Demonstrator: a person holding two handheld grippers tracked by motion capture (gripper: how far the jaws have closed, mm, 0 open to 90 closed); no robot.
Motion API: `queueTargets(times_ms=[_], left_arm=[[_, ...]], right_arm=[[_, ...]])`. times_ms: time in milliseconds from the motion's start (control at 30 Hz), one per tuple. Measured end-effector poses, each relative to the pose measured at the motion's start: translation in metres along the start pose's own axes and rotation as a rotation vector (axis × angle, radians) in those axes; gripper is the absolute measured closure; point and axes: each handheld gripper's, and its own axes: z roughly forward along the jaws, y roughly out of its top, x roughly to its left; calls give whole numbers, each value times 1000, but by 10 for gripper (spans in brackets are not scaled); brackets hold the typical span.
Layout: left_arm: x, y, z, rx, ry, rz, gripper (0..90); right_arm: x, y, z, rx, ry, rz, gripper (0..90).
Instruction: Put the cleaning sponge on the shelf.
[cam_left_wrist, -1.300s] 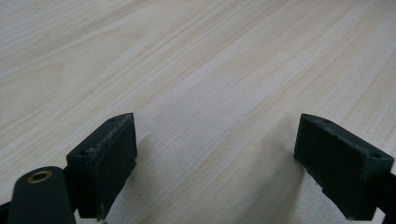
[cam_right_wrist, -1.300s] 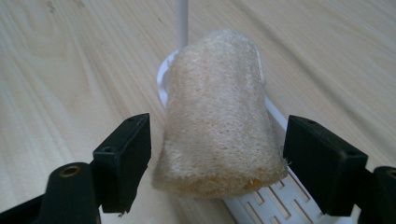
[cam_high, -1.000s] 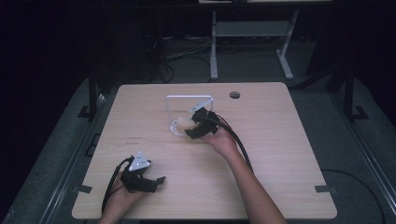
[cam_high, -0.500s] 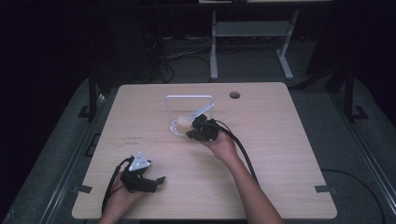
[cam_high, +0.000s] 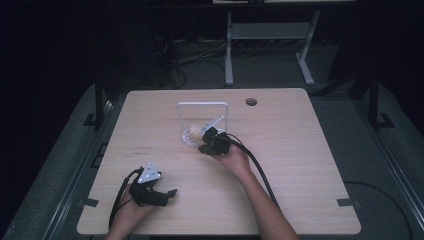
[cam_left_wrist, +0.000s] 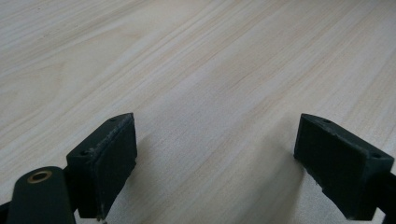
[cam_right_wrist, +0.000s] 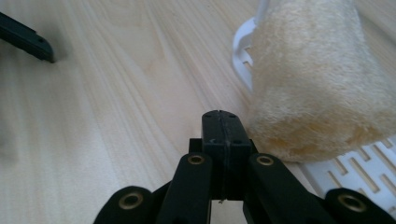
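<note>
A pale yellow loofah sponge (cam_high: 191, 133) lies on the slotted base of a white plastic rack (cam_high: 202, 104) near the table's middle. The right gripper view has the sponge (cam_right_wrist: 317, 84) close on the right, resting on the rack's slotted base (cam_right_wrist: 359, 168). My right gripper (cam_high: 202, 148) is low over the wood just beside the sponge. It (cam_right_wrist: 219, 116) is shut, pads pressed together with nothing between them. My left gripper (cam_high: 171, 192) rests near the front left of the table. Its jaws (cam_left_wrist: 215, 154) stand wide open over bare wood.
The light wooden table (cam_high: 300, 150) has a round cable hole (cam_high: 251, 102) at the back right. The rack's upright frame rises behind the sponge. Black cables trail from both grippers toward the front edge. A metal stand (cam_high: 270, 35) sits on the dark floor beyond.
My right gripper has sunk a little toward the table beside the rack, and the sponge now lies apart from its jaws. The left gripper has stayed put.
</note>
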Motion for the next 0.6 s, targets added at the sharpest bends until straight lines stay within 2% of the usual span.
queueTargets(times_ms=[267, 600], left_arm=[[0, 0, 0, 1, -1, -2, 124], [0, 0, 0, 1, -1, -2, 124]], right_arm=[[-10, -2, -6, -1, -57, 20, 899], [-22, -6, -9, 3, -102, 44, 899]])
